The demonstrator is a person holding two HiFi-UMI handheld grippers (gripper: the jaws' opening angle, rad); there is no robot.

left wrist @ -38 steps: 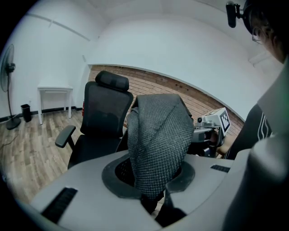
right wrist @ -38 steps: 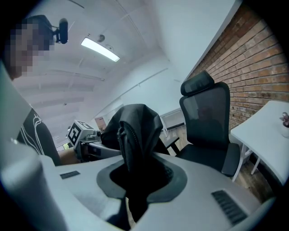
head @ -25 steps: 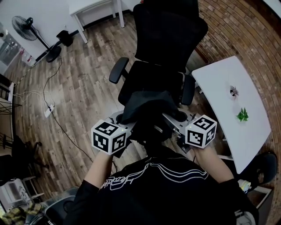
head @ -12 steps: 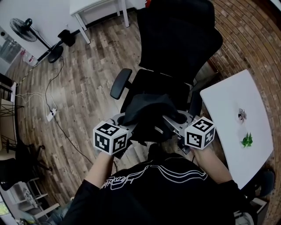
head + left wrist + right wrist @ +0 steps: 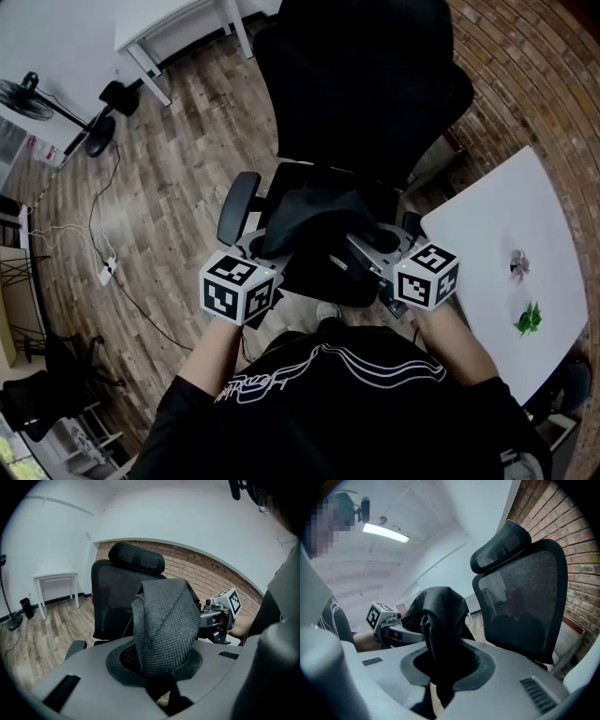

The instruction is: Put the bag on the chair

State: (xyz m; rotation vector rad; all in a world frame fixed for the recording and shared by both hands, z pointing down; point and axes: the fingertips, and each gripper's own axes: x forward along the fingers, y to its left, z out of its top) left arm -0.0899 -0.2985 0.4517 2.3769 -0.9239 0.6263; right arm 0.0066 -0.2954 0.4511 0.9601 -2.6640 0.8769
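A black fabric bag (image 5: pixel 319 234) hangs between my two grippers, over the front of the black office chair's seat (image 5: pixel 305 178). My left gripper (image 5: pixel 267 248) is shut on the bag's left side; in the left gripper view the woven bag (image 5: pixel 164 625) fills the jaws. My right gripper (image 5: pixel 366 248) is shut on the bag's right side, and the bag (image 5: pixel 438 620) bulges out of its jaws. The chair's mesh backrest (image 5: pixel 361 75) stands just beyond, also seen as the backrest (image 5: pixel 525 602) in the right gripper view.
A white table (image 5: pixel 506 281) with a small green thing (image 5: pixel 527 319) stands at the right, beside a brick wall (image 5: pixel 534 75). The chair's armrest (image 5: pixel 234 206) sticks out left. A fan (image 5: pixel 37 103), cables and a white desk leg (image 5: pixel 145 66) are on the wooden floor.
The bag and both grippers have come closer to the chair; the seat now lies right under the bag's far edge. Both grips are unchanged.
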